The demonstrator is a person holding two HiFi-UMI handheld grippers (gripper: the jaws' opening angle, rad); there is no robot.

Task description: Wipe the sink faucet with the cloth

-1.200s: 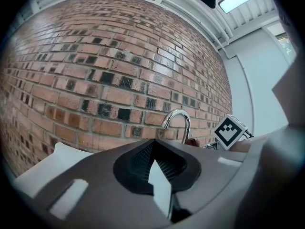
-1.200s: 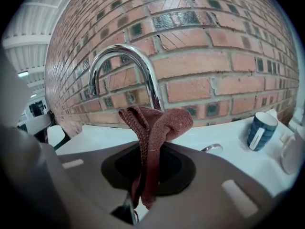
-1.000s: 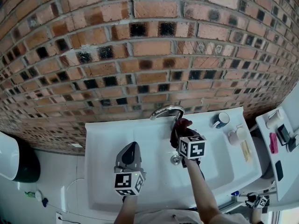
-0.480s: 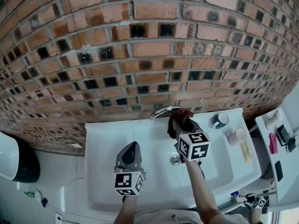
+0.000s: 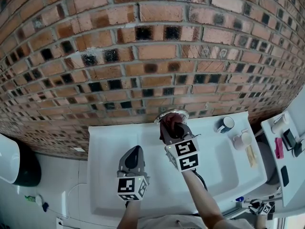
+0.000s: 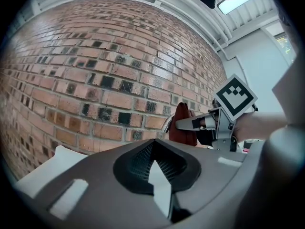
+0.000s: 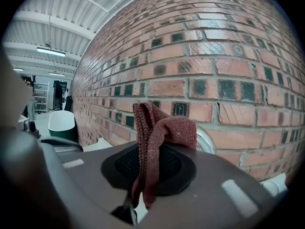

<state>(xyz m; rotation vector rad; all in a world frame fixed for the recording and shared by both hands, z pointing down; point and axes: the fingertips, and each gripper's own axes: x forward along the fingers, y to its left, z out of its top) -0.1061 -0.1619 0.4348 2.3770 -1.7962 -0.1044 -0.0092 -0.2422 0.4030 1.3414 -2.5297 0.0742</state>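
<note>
Your right gripper is clamped on the dark red knitted cloth, holding it right up against the curved chrome faucet at the white sink's back edge. Your left gripper hangs over the basin's left side, its 2 jaws together, gripping nothing.

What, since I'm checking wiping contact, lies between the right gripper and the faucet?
The dark red cloth, clamped in the right gripper, lies against the chrome faucet; the right gripper view shows it.

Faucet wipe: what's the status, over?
Right gripper shut on cloth, cloth at faucet. Left gripper shut, empty, over sink. Nothing in the way.
</note>
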